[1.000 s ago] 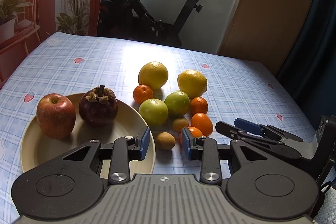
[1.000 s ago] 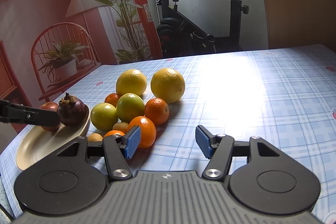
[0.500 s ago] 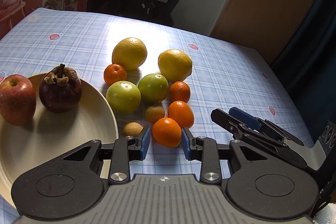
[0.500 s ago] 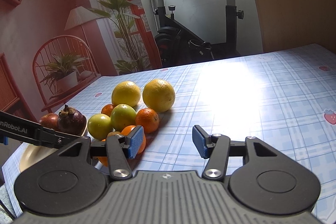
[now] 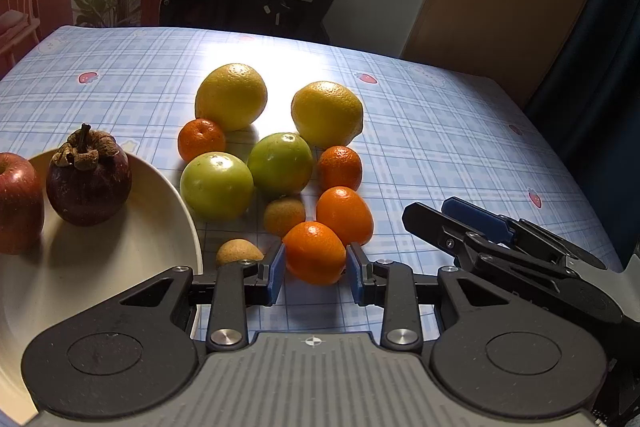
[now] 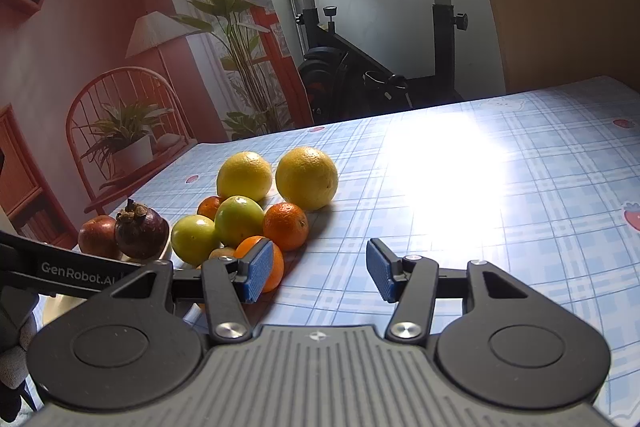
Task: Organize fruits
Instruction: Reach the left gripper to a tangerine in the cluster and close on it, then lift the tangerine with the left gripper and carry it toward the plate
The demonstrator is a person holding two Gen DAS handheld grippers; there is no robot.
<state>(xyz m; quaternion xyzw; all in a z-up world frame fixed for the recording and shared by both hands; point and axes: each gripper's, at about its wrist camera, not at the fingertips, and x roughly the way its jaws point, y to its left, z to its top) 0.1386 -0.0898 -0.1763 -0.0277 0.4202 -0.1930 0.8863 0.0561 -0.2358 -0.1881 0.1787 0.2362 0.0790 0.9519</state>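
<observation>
The left tool (image 5: 316,273) brackets the nearest orange (image 5: 315,251) on the desk (image 5: 440,147), pads at its sides, seemingly gripping it to carry leftward to the plate (image 5: 120,259). The right tool (image 6: 320,269) waits open and empty, right of the pile.

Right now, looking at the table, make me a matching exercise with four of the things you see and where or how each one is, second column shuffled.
Column one:
1. mangosteen
2. nearest orange
3. right gripper
4. two green fruits

Column two:
A. open, nothing between its jaws
B. on the plate beside the red apple
C. between the left gripper's blue pads
D. side by side on the tablecloth

Pairs: 1-B, 2-C, 3-A, 4-D
</observation>
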